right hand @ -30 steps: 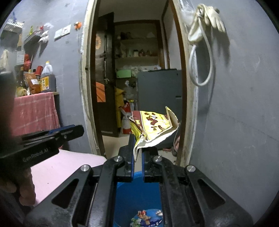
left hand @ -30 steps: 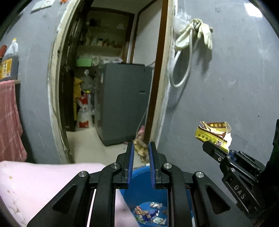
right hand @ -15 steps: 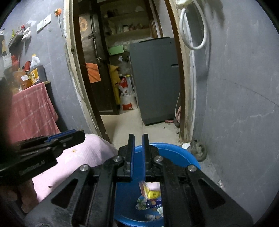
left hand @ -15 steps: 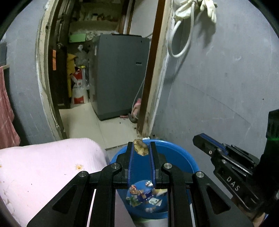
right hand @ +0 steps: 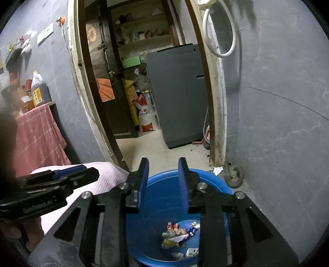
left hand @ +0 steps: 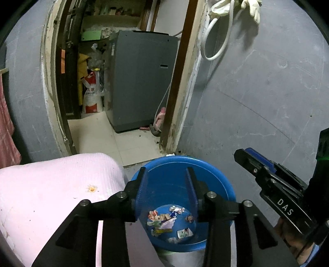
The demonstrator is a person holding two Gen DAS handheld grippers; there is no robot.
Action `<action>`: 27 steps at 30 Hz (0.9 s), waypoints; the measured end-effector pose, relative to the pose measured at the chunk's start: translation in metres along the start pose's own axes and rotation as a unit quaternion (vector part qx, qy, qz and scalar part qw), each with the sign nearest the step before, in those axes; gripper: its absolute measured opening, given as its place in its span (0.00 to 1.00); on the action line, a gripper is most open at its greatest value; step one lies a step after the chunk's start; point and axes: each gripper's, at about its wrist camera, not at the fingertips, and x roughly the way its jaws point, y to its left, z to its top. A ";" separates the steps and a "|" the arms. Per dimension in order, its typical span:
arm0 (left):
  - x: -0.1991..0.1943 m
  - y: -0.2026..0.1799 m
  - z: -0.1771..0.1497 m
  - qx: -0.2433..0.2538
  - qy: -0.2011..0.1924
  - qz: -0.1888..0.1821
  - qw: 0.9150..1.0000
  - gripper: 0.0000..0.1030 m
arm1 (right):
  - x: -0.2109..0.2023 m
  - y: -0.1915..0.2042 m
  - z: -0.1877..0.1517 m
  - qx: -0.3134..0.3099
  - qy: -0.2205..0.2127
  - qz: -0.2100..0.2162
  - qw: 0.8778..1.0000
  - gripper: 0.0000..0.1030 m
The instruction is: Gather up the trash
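Both claws over the round blue plastic basin (left hand: 223, 184), tips pointing down into it; nothing between either pair of pads

Left claw (left hand: 167, 182): jaws opening, blue pads spread, gap bare. Right claw (right hand: 162, 175): same, jaws opening, gap bare. The task's thing, a heap of crumpled snack wrappers and paper scraps (left hand: 169, 220), lies on the basin floor, below and just beyond the left claw's tips

Risks, biggest first:
- Basin stands just beside the pink ribbed padded cover (left hand: 57, 184) to the left of the left claw; if either claw dips onto the near rim, the basin could likely tip or slide and spill the heap
- The two claws sit near each other over one opening; a sideways swing on the way out may knock them together
- A light scrap could cling to a ribbed pad and drop outside the rim on the way out; none seen clinging now
- An orange-yellow crumb (left hand: 91, 188) on the cover, left of the left claw, may get missed

View differences:
- Right wrist only: white crumpled scrap (right hand: 217, 170) on the floor beyond the rim, up and right of the right claw, likely trash not yet collected; small grey caster wheel (right hand: 233, 178) beside it; red checked cloth (right hand: 39, 133) far left
- Left wrist only: the crumb; the right claw's side lettered DAS; pale rubber glove (left hand: 254, 9) high on the wall
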 end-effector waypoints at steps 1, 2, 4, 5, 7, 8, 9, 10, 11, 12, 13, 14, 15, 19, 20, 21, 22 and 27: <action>-0.001 0.001 0.000 0.000 0.000 0.002 1.000 0.37 | -0.001 0.000 0.000 0.001 -0.001 -0.001 1.000 0.35; -0.002 0.001 0.000 -0.001 -0.001 0.004 1.000 0.38 | -0.001 -0.001 0.000 0.001 -0.002 -0.002 1.000 0.36; -0.005 0.004 0.000 -0.006 -0.004 0.008 1.000 0.43 | -0.003 -0.001 0.001 0.002 -0.003 -0.003 1.000 0.40; -0.007 0.006 0.001 -0.009 -0.006 0.009 1.000 0.45 | -0.004 -0.002 0.001 0.001 -0.005 -0.005 1.000 0.42; -0.011 0.010 0.001 -0.016 -0.009 0.013 1.000 0.51 | -0.006 -0.002 0.002 0.001 -0.008 -0.007 1.000 0.47; -0.013 0.012 0.001 -0.019 -0.011 0.016 1.000 0.54 | -0.007 -0.002 0.002 0.001 -0.011 -0.008 1.000 0.48; -0.016 0.013 0.001 -0.022 -0.014 0.020 0.999 0.60 | -0.008 -0.002 0.003 0.001 -0.013 -0.008 1.000 0.52; -0.019 0.015 0.001 -0.025 -0.020 0.025 0.999 0.66 | -0.010 -0.001 0.003 -0.001 -0.015 -0.009 1.000 0.56; -0.024 0.018 0.000 -0.030 -0.027 0.028 0.999 0.70 | -0.011 -0.001 0.003 -0.002 -0.017 -0.010 1.000 0.58; -0.027 0.020 0.000 -0.033 -0.033 0.031 0.998 0.76 | -0.013 0.000 0.003 -0.005 -0.019 -0.012 1.000 0.62; -0.031 0.022 0.000 -0.037 -0.040 0.034 0.998 0.81 | -0.015 0.001 0.002 -0.007 -0.022 -0.014 1.000 0.67; -0.036 0.024 0.000 -0.040 -0.046 0.038 0.997 0.83 | -0.018 0.002 0.002 -0.008 -0.025 -0.014 1.000 0.69; -0.039 0.025 -0.001 -0.042 -0.052 0.043 0.997 0.87 | -0.020 0.002 0.001 -0.008 -0.028 -0.014 0.999 0.74; -0.055 0.029 -0.002 -0.049 -0.076 0.057 0.994 0.93 | -0.029 0.005 0.000 -0.013 -0.041 -0.014 0.999 0.86; -0.059 0.030 -0.003 -0.048 -0.082 0.060 0.994 0.93 | -0.031 0.006 0.000 -0.015 -0.043 -0.013 0.999 0.87; -0.062 0.031 -0.004 -0.048 -0.087 0.064 0.993 0.94 | -0.034 0.008 -0.001 -0.019 -0.046 -0.013 0.999 0.91; -0.064 0.030 -0.004 -0.047 -0.090 0.068 0.992 0.94 | -0.037 0.010 -0.001 -0.024 -0.050 -0.014 0.998 0.93; -0.082 0.032 -0.012 -0.051 -0.107 0.075 0.990 0.96 | -0.060 0.020 0.001 -0.032 -0.072 -0.004 0.997 1.00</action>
